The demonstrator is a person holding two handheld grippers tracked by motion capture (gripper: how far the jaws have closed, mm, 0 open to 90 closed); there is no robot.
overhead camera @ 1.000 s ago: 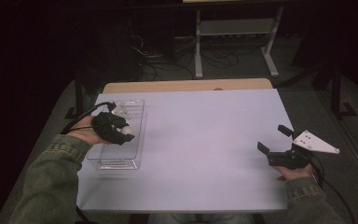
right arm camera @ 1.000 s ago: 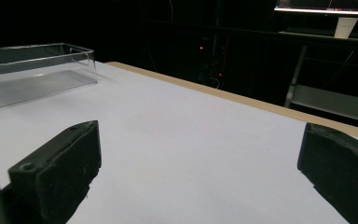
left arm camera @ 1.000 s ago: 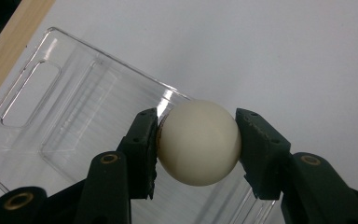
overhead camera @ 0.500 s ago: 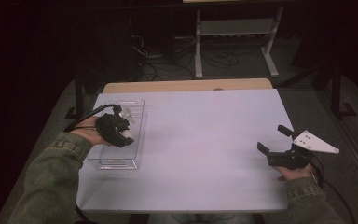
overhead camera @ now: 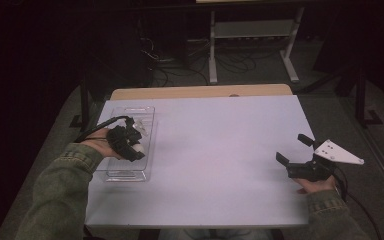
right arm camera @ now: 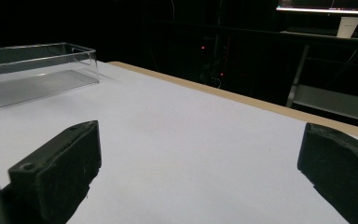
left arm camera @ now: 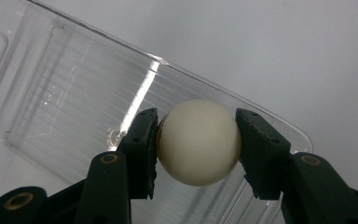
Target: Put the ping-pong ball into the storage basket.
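Note:
A white ball (left arm camera: 198, 141) is clamped between the two black jaws of my left gripper (left arm camera: 196, 144), which is shut on it. In the high view the left gripper (overhead camera: 136, 148) holds the ball (overhead camera: 138, 148) over a clear plastic tray (overhead camera: 125, 173) at the table's left side. The tray's ribbed floor (left arm camera: 70, 116) shows right beneath the ball in the left gripper view. My right gripper (overhead camera: 294, 150) rests at the table's right edge, jaws wide apart and nothing between them; its two fingers (right arm camera: 60, 163) frame bare table top in the right gripper view.
The white table top (overhead camera: 220, 150) has a wooden strip along its far edge (overhead camera: 200, 91). The clear tray (right arm camera: 37, 70) appears far left in the right gripper view. Beyond the table stand a metal shelf frame (overhead camera: 250, 30) and cables on a dark floor.
My left gripper has shifted a little toward the near end of the tray and turned downward with the ball in it. The right gripper has stayed put.

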